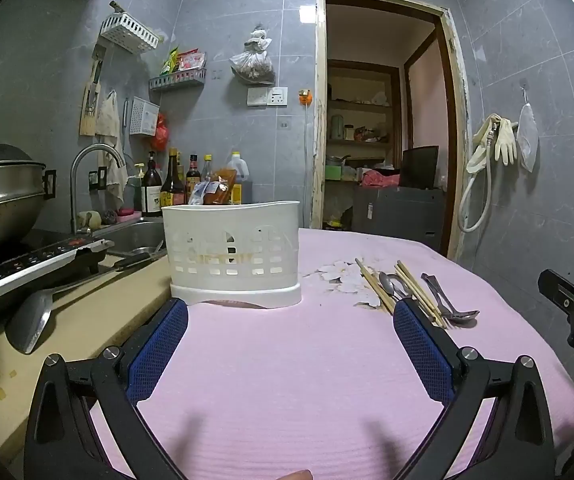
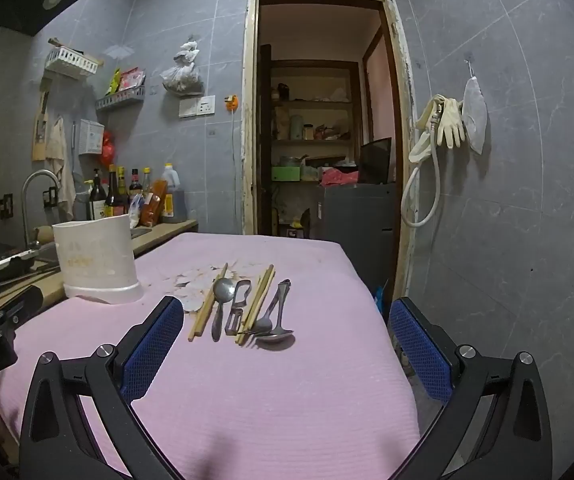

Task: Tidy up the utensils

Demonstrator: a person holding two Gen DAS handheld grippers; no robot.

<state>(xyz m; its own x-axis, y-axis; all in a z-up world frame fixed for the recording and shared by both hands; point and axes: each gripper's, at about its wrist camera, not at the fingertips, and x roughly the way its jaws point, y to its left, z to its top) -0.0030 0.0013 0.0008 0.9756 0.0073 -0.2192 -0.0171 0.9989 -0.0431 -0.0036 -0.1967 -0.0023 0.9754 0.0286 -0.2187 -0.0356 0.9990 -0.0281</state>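
Utensils point(image 2: 243, 312) lie in a loose row on pink cloth point(image 2: 247, 392): chopsticks, spoons, fork, peeler. White holder point(image 1: 233, 252) stands upright, left of them, near the counter edge. My left claw point(image 1: 291, 312) spread wide, empty. My right claw point(image 2: 287, 312) likewise, short of the row.

Dim, cool indoor light fills both fisheye views, and the frame corners go black. Walls and doorway point(image 2: 319, 108) bow strongly toward the edges. Soft shadows fall on the pink cloth point(image 1: 287, 360) beneath each hand-held gripper; focus stays fairly sharp.
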